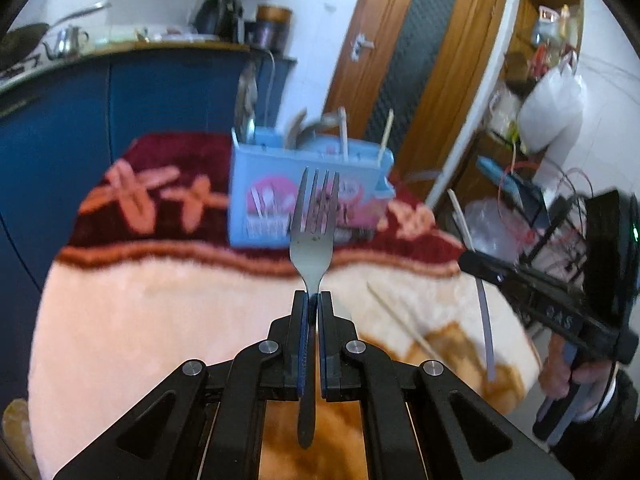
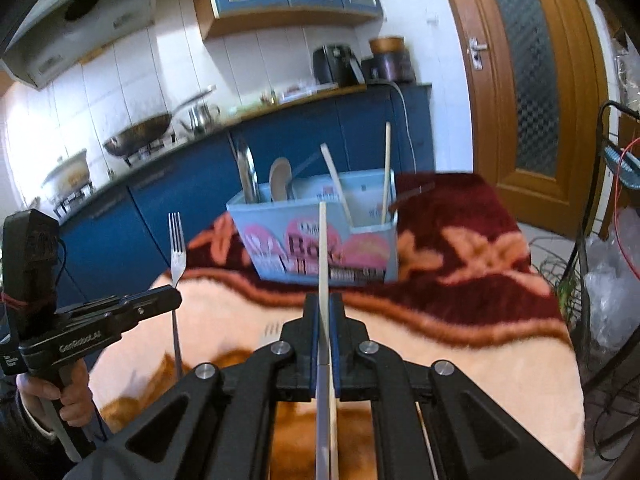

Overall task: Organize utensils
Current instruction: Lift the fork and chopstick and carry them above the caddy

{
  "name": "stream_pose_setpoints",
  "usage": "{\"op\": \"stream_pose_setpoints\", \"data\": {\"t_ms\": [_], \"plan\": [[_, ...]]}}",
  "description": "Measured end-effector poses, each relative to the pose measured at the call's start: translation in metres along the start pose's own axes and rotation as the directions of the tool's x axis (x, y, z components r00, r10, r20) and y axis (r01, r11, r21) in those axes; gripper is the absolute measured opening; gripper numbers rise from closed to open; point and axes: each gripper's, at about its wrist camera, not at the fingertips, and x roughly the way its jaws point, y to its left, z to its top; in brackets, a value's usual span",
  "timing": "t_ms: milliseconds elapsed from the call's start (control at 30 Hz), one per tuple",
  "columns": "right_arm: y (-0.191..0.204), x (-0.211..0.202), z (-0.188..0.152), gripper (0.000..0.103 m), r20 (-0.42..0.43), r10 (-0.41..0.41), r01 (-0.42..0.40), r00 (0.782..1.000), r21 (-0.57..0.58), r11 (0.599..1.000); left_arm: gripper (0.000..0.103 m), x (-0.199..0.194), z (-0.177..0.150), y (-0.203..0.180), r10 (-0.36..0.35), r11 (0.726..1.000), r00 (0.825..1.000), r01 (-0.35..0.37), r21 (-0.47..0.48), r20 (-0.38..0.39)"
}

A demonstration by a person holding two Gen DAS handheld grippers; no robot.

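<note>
The left tongs (image 1: 313, 296) hold a fork (image 1: 313, 224) tight, its points up. The right tongs (image 2: 325, 300) hold a chopstick (image 2: 323, 248) tight, standing up too. Both are above the desk (image 1: 160, 312), near the blue box (image 1: 272, 176) with spoons and chopsticks inside.

My left gripper (image 1: 313, 300) and my right gripper (image 2: 324, 304) are both made of matte black plastic, with angular linkage arms, round silver screws at the joints and blue pads on the inner faces of the fingers. White letters "GeoRobot.AI" are printed on the left body. My bare hand (image 2: 60, 396) has a dark sleeve.
</note>
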Motion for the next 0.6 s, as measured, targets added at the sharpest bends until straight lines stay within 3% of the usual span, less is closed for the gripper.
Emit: {"op": "stream_pose_setpoints", "data": {"t_ms": [267, 600], "plan": [[-0.002, -0.001, 0.014, 0.007, 0.107, -0.011, 0.012, 0.994, -0.012, 1.0, 0.004, -0.016, 0.037, 0.004, 0.026, 1.0, 0.984, -0.025, -0.007, 0.176], [-0.008, 0.011, 0.027, 0.007, 0.159, 0.017, -0.018, 0.987, 0.007, 1.0, 0.004, -0.016, 0.104, 0.008, 0.056, 0.998, 0.94, -0.057, -0.006, 0.337]]}}
